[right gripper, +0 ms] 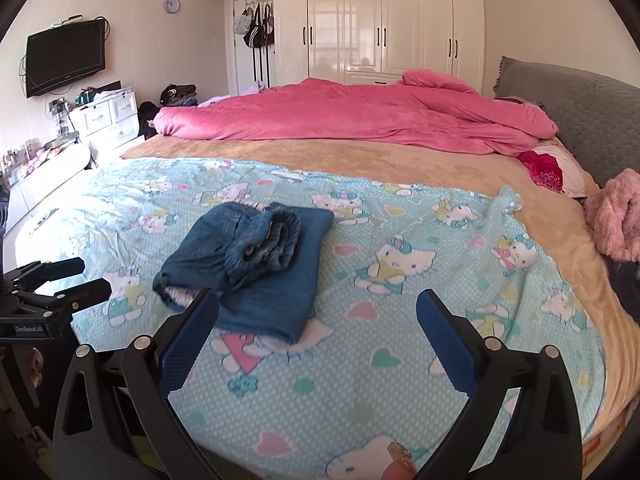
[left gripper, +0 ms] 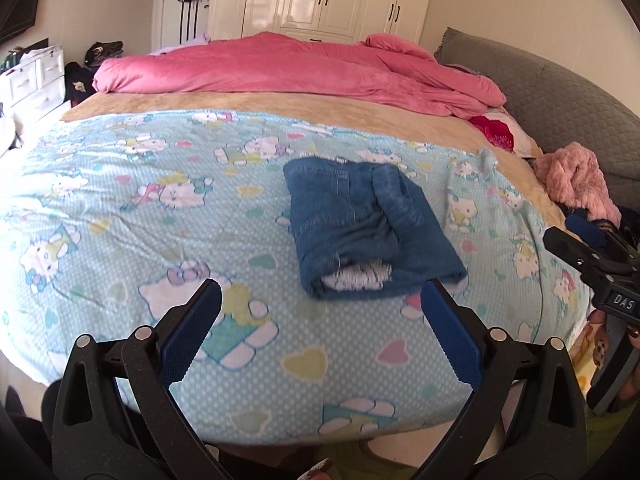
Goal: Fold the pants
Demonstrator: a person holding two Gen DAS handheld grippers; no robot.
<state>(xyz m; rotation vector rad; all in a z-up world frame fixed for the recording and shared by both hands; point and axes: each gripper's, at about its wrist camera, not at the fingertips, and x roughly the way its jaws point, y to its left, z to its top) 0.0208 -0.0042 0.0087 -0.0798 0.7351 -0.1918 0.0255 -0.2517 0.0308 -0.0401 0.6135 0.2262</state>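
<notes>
Right wrist: denim pants (right gripper: pixel 256 264) folded compactly.

1 folded pants (left gripper: pixel 368 224), 2 grippers (left gripper: pixel 322 312) (right gripper: pixel 318 320), 1 pink quilt (left gripper: pixel 296 76), 1 television (right gripper: pixel 66 58), 1 wall clock (right gripper: pixel 171 4)

A bed (right gripper: pixel 400 168) fills the room, with a pink quilt (right gripper: pixel 352 112) bunched along its far side. Behind the bed stands a white wardrobe (right gripper: pixel 380 20); left of it, a wall television (right gripper: pixel 66 62) hangs above white drawers (right gripper: pixel 106 118).

Folded jeans (left gripper: pixel 368 224) on blanket (left gripper: pixel 120 216) — left gripper (left gripper: pixel 322 292) spread, empty
</notes>
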